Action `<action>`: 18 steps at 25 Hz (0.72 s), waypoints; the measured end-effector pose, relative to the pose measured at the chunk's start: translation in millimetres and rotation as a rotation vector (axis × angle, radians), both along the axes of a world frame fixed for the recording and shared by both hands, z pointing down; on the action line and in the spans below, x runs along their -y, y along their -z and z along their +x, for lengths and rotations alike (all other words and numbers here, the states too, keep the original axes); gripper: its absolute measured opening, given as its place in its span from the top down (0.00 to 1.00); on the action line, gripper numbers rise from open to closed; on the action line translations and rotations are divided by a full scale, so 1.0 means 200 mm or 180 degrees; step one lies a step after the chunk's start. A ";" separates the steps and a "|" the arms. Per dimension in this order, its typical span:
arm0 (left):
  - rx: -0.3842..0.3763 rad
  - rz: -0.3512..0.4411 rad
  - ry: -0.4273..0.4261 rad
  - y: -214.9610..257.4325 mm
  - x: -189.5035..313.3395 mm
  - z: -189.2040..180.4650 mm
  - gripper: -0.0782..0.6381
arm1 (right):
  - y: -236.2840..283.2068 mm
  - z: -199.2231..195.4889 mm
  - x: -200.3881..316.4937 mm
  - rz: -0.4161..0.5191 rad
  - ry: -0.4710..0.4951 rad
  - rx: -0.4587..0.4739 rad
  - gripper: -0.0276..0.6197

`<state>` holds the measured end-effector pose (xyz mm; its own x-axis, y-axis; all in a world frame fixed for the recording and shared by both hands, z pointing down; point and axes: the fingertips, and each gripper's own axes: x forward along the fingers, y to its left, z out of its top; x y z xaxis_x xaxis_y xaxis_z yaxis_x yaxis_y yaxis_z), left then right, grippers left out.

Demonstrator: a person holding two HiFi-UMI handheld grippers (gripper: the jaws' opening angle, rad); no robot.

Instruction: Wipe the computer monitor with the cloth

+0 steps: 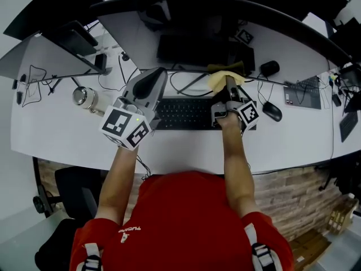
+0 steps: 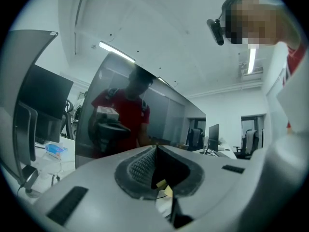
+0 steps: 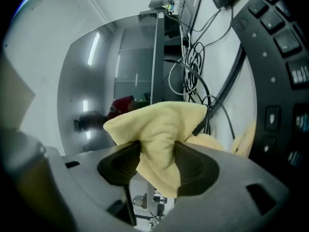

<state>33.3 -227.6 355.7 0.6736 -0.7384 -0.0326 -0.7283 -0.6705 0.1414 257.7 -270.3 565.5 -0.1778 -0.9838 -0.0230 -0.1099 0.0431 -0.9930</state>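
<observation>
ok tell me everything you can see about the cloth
The cloth is pale yellow and soft, maybe microfibre. It is crumpled and pinched between the jaws of the right gripper, with a puffed bunch sticking out ahead of them and a fold hanging below. More of it trails off to one side. In the head view it sits just past the keyboard's far edge, low in front of the monitor. Whether it touches the screen I cannot tell.

The white bench (image 1: 62, 134) carries a black keyboard (image 1: 183, 113) mid-way, a black mouse (image 1: 272, 111) to its right, a round metal container (image 1: 84, 96) left, loose cables (image 1: 189, 83) behind, the monitor (image 1: 225, 1) farthest
</observation>
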 end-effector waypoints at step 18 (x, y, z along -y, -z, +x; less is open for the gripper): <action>-0.0035 -0.0067 0.0196 -0.04 0.02 -0.41 0.87 | -0.02 -0.82 0.10 0.0013 0.0649 0.0213 0.63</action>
